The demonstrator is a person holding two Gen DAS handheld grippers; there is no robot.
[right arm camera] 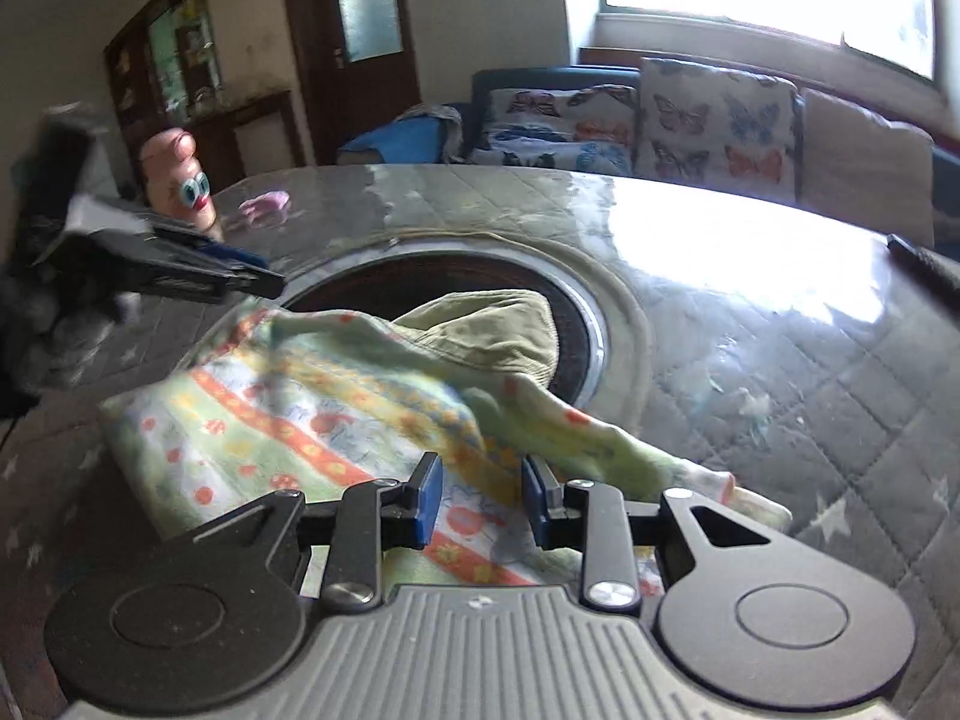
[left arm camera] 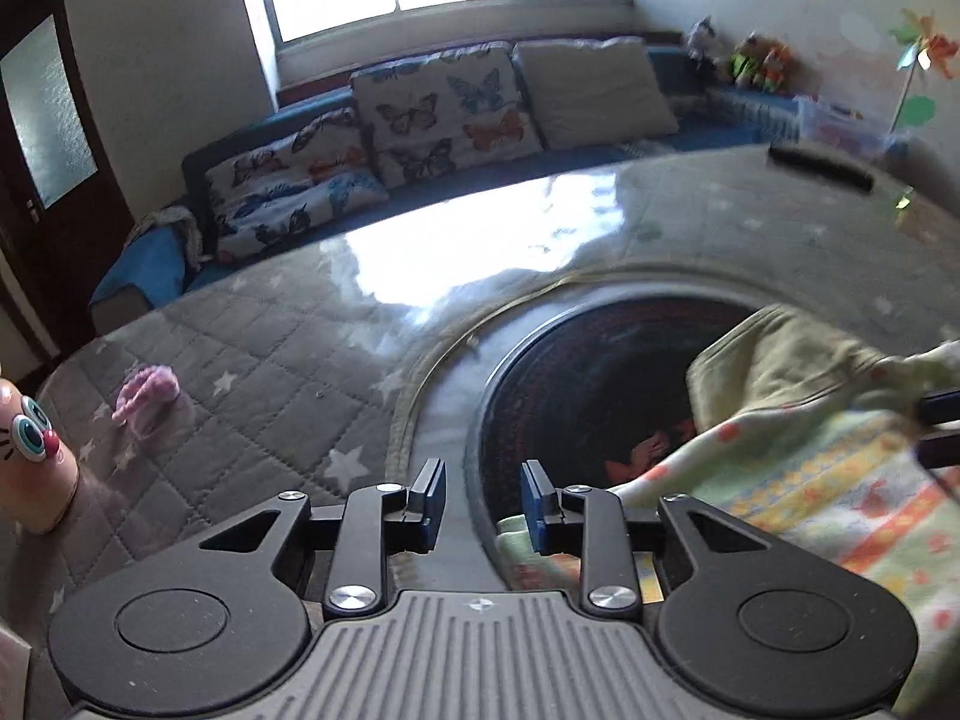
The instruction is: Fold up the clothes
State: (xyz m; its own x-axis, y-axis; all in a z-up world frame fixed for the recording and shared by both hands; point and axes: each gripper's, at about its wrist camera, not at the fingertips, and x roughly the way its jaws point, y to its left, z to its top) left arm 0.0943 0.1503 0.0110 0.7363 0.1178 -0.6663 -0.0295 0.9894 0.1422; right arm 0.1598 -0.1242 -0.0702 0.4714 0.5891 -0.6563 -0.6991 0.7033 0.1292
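A small pale-green garment (right arm camera: 312,414) with orange, yellow and blue flower stripes lies on the table, an olive-green part (right arm camera: 486,330) bunched at its far side. It also shows in the left wrist view (left arm camera: 822,480) at the right. My right gripper (right arm camera: 482,504) is open just above the garment's near edge, holding nothing. My left gripper (left arm camera: 483,501) is open and empty, beside the garment's left edge over the table; it also shows in the right wrist view (right arm camera: 252,276) at the garment's far left corner. The right gripper's fingers (left arm camera: 939,405) show at the right edge.
The table (left arm camera: 270,396) has a grey quilted star cloth under glass and a dark round inset (left arm camera: 600,372) in its middle. A pink toy figure with big eyes (left arm camera: 30,456) and a small pink cloth (left arm camera: 147,396) sit at the left. A dark remote (left arm camera: 822,168) lies far right. A sofa (left arm camera: 456,114) stands behind.
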